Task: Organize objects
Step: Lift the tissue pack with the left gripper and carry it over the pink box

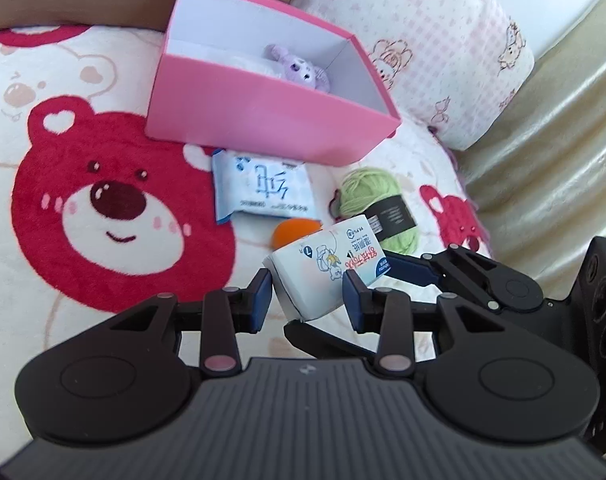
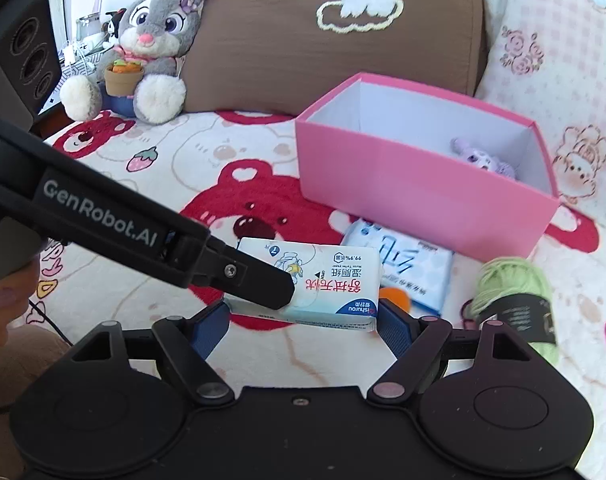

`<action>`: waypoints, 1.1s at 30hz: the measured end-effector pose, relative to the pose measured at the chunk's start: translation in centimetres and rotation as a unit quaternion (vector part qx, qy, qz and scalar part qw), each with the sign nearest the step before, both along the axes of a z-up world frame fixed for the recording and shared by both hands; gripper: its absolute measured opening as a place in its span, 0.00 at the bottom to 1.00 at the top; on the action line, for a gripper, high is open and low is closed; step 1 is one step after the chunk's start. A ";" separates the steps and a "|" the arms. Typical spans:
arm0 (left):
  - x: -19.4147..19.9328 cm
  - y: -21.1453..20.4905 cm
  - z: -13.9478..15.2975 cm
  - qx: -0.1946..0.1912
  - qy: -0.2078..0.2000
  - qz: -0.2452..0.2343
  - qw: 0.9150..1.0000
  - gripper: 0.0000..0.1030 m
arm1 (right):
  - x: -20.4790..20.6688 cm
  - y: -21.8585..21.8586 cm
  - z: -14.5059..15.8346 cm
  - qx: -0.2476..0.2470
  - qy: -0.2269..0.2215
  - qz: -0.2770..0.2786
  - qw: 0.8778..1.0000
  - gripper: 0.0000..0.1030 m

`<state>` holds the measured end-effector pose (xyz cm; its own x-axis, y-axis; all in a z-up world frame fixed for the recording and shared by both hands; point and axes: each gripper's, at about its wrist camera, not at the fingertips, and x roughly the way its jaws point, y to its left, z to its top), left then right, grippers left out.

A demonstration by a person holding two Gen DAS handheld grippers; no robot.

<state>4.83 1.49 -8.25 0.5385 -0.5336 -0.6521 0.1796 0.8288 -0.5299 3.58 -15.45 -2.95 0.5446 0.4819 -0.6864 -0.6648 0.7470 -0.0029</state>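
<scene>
- Both grippers are carrying one wet-wipe pack [image 2: 315,284] above the bear blanket [image 1: 115,216], short of the pink box [image 1: 263,120].
- Left gripper [image 1: 307,296] is pinching the pack across its thin side, jaws narrowed onto it.
- Right gripper [image 2: 301,320] is spanning the pack's long side, jaws wide, pads seeming to bear on both ends.
- Judgement: raising the pack level over the box's near wall before releasing; both holds easing together.
- Avoiding the purple plush [image 1: 299,68] inside; tissue packet [image 1: 263,188], green yarn [image 1: 375,200] remaining outside.
</scene>
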 end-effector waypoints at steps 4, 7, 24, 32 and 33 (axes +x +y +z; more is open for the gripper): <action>0.0 -0.1 1.3 -0.012 -0.003 -0.004 1.000 0.35 | 0.3 -0.8 1.1 0.009 0.006 -0.004 1.000 0.81; 0.1 -0.4 2.6 -0.001 -0.003 -0.013 1.000 0.35 | 0.2 -1.1 2.1 0.014 0.002 -0.001 1.000 0.81; 0.9 -1.1 8.9 0.040 -0.020 -0.020 0.999 0.35 | 0.6 -0.9 6.3 0.021 -0.014 -0.004 1.000 0.81; 3.3 -0.4 10.6 0.023 -0.002 -0.024 0.999 0.35 | 2.9 -0.7 7.8 0.028 -0.002 -0.003 1.000 0.81; 3.6 -0.2 10.7 0.019 0.001 -0.022 1.000 0.35 | 3.2 -0.7 8.0 0.032 0.004 -0.005 0.999 0.81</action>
<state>8.43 1.25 2.49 0.5138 -0.5309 -0.6740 0.2144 0.8401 -0.4983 6.78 -16.19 5.01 0.5445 0.5202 -0.6579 -0.6571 0.7521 0.0508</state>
